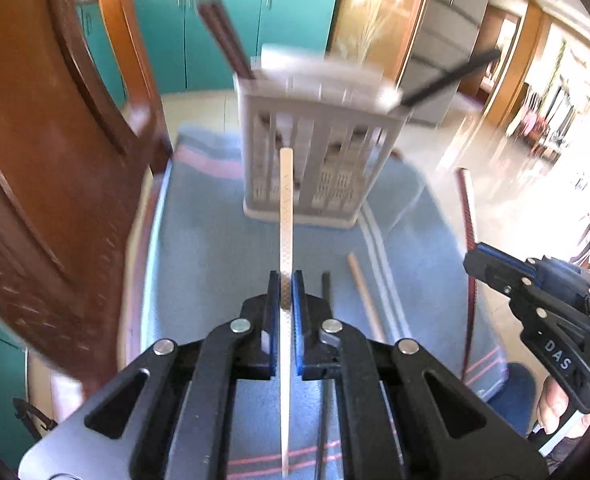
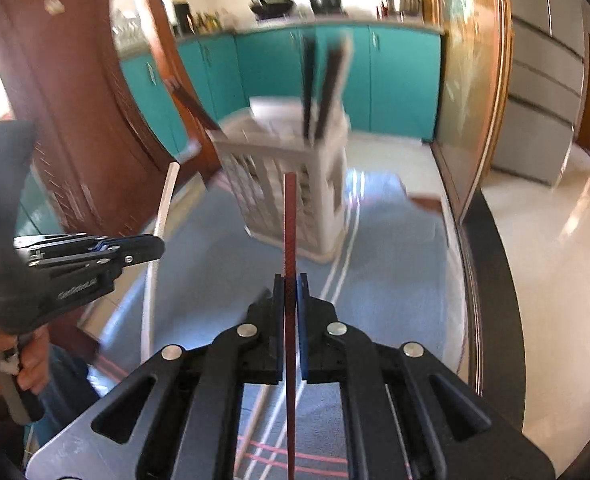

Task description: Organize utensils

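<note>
My left gripper (image 1: 286, 280) is shut on a cream-white chopstick (image 1: 286, 208) that points forward at the grey slotted utensil basket (image 1: 315, 152). My right gripper (image 2: 291, 282) is shut on a dark red chopstick (image 2: 289, 220), also aimed at the utensil basket (image 2: 287, 184). Each gripper shows in the other's view: the right gripper (image 1: 475, 258) at the right edge with its red chopstick (image 1: 468, 208), the left gripper (image 2: 157, 246) at the left with its white chopstick (image 2: 163, 208). Dark chopsticks (image 2: 327, 88) stand in the basket. A wooden chopstick (image 1: 365, 296) and a black chopstick (image 1: 326, 292) lie on the cloth.
A blue cloth (image 1: 215, 240) with pink and white stripes covers the table. A brown wooden chair back (image 1: 55, 160) rises at the left. Teal cabinets (image 2: 399, 76) and a glossy pale floor (image 2: 543, 260) lie beyond. A hand (image 2: 31, 356) grips the left tool's handle.
</note>
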Demonstrator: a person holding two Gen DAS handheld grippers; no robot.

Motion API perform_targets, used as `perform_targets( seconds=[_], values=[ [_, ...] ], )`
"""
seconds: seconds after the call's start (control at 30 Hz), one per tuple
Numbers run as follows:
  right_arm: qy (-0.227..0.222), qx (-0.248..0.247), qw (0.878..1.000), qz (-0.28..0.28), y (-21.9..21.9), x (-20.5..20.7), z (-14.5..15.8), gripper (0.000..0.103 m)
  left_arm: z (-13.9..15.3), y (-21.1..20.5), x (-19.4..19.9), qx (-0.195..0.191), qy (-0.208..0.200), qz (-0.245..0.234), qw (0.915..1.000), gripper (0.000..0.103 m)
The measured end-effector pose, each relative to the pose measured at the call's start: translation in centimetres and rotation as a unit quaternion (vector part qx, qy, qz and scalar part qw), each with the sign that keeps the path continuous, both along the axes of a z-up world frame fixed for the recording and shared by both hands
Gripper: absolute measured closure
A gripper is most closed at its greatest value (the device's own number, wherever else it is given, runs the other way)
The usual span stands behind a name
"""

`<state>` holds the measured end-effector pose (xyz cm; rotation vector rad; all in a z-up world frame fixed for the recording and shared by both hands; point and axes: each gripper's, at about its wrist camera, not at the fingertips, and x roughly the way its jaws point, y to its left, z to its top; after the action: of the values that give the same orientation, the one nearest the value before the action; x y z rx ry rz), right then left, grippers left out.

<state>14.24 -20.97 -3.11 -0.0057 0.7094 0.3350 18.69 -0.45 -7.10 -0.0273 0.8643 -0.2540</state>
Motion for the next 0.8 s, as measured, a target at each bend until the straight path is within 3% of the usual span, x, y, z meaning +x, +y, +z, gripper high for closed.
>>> perform_targets(
  seconds=[0.27,0.37,0.5,0.6,0.67,0.8],
  values=[
    [-0.091,0.071,0.993,0.026,-1.2,-1.7,8.5,0.096,9.2,1.8,-1.6,-0.056,-0.089,-0.012,0.9944,0.097],
    [-0.136,0.085,0.987,0.0,-1.4,-0.4,11.9,0.096,13.0,2.0,-0.5,-0.058,-0.136,-0.002,0.989,0.096],
    [-0.209,0.118,0.97,-0.042,-1.9,2.5,15.4,0.096,17.5,1.8,1.6,-0.075,-0.208,0.04,0.9744,0.096],
    [-0.236,0.118,0.962,-0.07,-2.0,4.7,15.8,0.096,18.5,1.8,3.8,-0.09,-0.228,0.067,0.9672,0.097],
    [-0.22,0.099,0.968,-0.075,-1.4,6.6,14.9,0.096,18.2,1.3,5.6,-0.08,-0.243,0.089,0.9627,0.097],
    [-0.181,0.069,0.979,-0.069,-0.2,8.8,11.7,0.097,14.6,-0.2,9.3,-0.059,-0.212,0.097,0.9706,0.096]
  ],
)
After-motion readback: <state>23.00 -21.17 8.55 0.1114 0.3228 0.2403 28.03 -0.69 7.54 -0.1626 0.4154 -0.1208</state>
